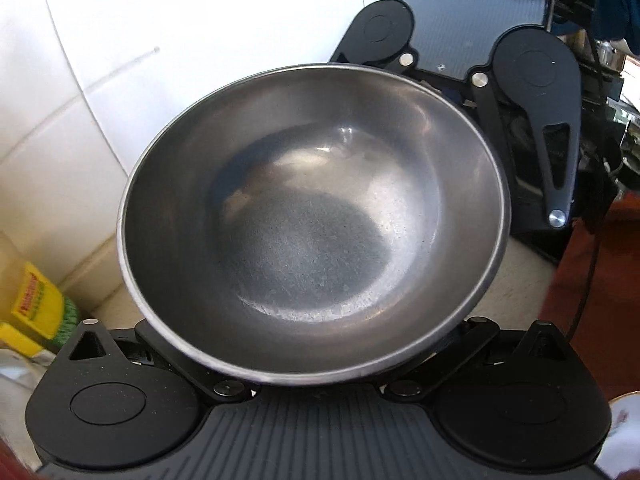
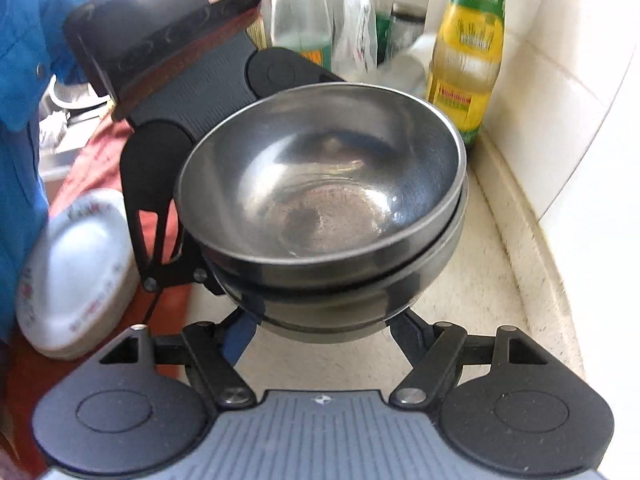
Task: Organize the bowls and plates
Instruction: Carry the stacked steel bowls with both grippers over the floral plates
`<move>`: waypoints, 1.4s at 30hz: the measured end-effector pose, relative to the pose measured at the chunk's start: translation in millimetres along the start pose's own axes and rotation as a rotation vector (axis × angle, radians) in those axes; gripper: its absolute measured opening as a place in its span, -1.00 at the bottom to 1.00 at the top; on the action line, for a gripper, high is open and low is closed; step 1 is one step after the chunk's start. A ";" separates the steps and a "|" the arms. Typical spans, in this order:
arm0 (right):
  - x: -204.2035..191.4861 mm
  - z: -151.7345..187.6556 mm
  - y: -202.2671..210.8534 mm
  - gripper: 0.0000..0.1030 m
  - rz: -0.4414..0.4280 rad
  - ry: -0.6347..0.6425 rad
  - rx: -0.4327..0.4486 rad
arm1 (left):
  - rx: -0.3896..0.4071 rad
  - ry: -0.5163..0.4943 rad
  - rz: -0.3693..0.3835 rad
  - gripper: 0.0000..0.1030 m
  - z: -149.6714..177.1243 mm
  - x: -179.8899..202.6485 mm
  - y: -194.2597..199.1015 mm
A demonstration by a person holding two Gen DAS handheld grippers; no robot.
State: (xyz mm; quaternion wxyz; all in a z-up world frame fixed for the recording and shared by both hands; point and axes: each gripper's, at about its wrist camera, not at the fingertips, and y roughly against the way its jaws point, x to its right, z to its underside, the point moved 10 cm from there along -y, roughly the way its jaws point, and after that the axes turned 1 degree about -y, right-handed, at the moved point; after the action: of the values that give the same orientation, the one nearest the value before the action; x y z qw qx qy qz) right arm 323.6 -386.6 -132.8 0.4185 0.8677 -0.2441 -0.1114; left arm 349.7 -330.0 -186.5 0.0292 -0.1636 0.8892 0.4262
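**Two Steel Bowls Nested, Plates Waiting at the Side**

While the bowls appear stacked, we judge the task only partly done, since the plates are not yet dealt with.

Left wrist view: we look down into the top steel bowl [image 1: 312, 220], which fills the middle of the picture and covers the left gripper [image 1: 316, 360]. Its fingertips lie under the near rim, so we cannot tell whether the left claw is wide, narrow or pinching that rim. Beyond the far rim stands the right gripper [image 1: 436, 76]; its linkage arms show, its tips do not. A yellow-labelled bottle [image 1: 36, 308] is cut off at the left edge against the white tiled wall [image 1: 80, 80], and a sliver of white plate [image 1: 628, 432] shows at the lower right corner.

Right wrist view: the top bowl [image 2: 320, 184] sits inside a second, lower bowl [image 2: 340, 300], above or on the pale countertop [image 2: 480, 300]; we cannot tell whether the pair rests there or is lifted. The right gripper [image 2: 324, 328] has its fingers splayed wide to either side beneath the stack, and whether the pads touch the metal is hidden. The left gripper [image 2: 200, 184] reaches in from the far side. A stack of white plates [image 2: 76, 276] lies to the left, well apart from the bowls, on a red surface [image 2: 24, 380]. An oil bottle [image 2: 468, 52] stands near the wall corner. Motion blur softens the plates and the labels, so their lettering is unreadable.
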 end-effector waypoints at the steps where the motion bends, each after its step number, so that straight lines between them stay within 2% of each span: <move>1: -4.2 -2.1 7.6 0.37 0.007 0.000 0.011 | 0.006 -0.005 -0.012 1.00 -4.4 2.0 5.5; 8: -40.9 -25.2 45.0 0.37 0.045 0.022 0.066 | 0.015 -0.034 -0.077 0.99 -21.5 16.4 51.8; 14: -77.3 -44.4 67.3 0.37 0.041 0.034 0.093 | 0.003 -0.029 -0.120 0.98 -27.3 38.4 92.1; 20: -121.2 -54.2 79.3 0.37 0.016 0.058 0.114 | -0.017 -0.014 -0.170 0.97 -14.6 59.4 125.7; 30: -181.8 -56.3 86.7 0.37 -0.045 0.088 0.122 | -0.035 0.036 -0.231 0.97 3.3 106.0 159.1; 35: -207.4 -54.2 83.3 0.37 -0.047 0.062 0.117 | -0.040 0.038 -0.215 0.97 -9.2 105.9 161.1; 36: -212.8 -53.9 82.5 0.37 -0.046 0.051 0.116 | -0.038 0.037 -0.209 0.97 2.9 103.6 177.2; 38: -223.9 -52.5 76.7 0.37 -0.042 0.028 0.108 | -0.039 0.036 -0.195 0.97 13.7 108.8 181.3; 42: -244.7 -47.0 60.7 0.37 -0.048 -0.039 0.100 | -0.052 0.033 -0.141 0.96 29.3 115.4 174.7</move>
State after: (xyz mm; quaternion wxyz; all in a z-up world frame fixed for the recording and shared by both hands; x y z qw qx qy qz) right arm 112.8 -260.8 -58.7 0.3671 0.8907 -0.2366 -0.1260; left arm 182.9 -236.4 -96.4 0.0404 -0.2334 0.8644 0.4435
